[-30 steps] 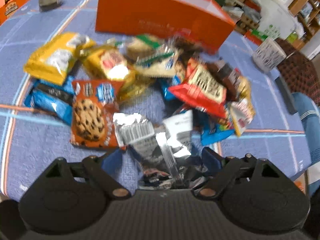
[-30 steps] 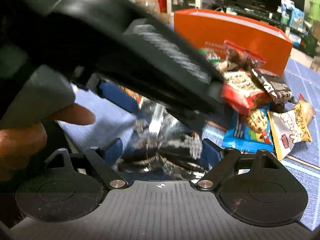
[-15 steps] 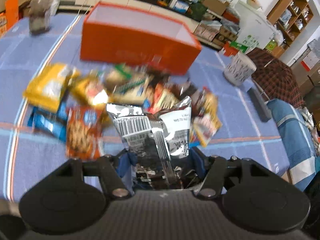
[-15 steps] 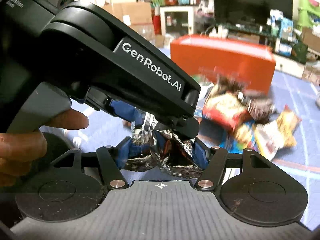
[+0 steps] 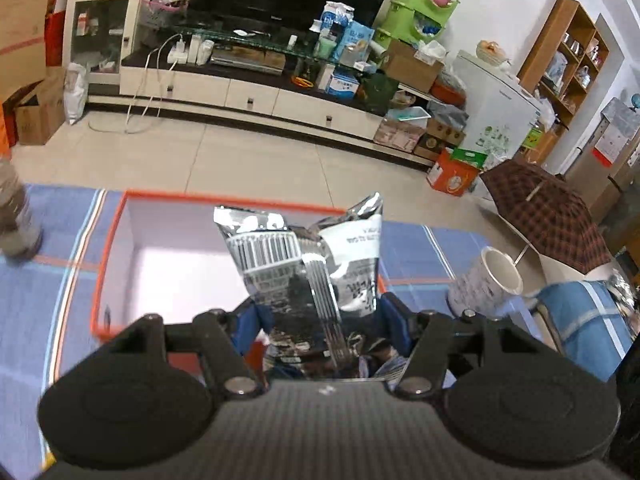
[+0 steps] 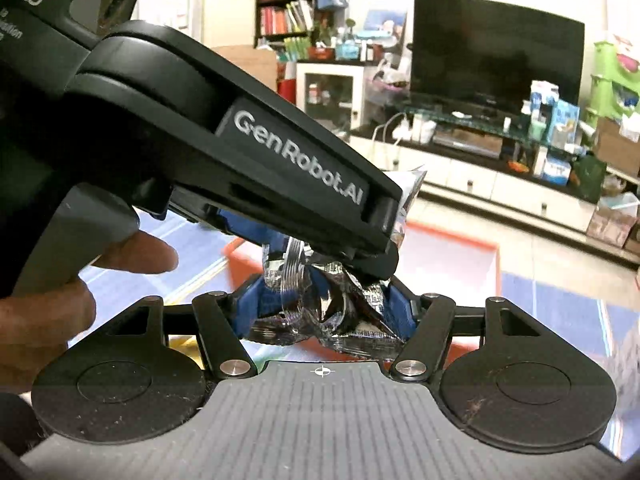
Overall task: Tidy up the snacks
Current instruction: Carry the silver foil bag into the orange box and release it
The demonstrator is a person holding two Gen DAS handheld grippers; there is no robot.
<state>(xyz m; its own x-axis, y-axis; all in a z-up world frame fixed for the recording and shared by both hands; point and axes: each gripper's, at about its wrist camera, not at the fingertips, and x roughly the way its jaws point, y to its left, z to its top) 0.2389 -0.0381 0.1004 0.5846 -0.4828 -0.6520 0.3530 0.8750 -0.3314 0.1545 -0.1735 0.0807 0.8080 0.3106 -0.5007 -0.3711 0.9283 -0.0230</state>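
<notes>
A silver foil snack packet (image 5: 308, 276) with a barcode stands up between the blue pads of my left gripper (image 5: 320, 320), which is shut on it. The packet hangs over the open orange box (image 5: 120, 216), whose white inside shows below. In the right wrist view my right gripper (image 6: 324, 308) is shut on the lower, crumpled end of the same silver packet (image 6: 320, 312). The black body of the left gripper (image 6: 248, 152) crosses just above it, with a hand on its handle. The orange box (image 6: 452, 240) lies ahead.
The box stands on a blue striped cloth (image 5: 32, 304). A white patterned cup (image 5: 486, 284) stands to the right of the box, and a jar (image 5: 16, 220) at the far left. A folded plaid umbrella (image 5: 548, 216) and a TV cabinet (image 5: 248, 96) are beyond the table.
Both grippers have lifted the silver packet off the snack pile and carried it forward over the orange box. The pile has dropped out of view.
</notes>
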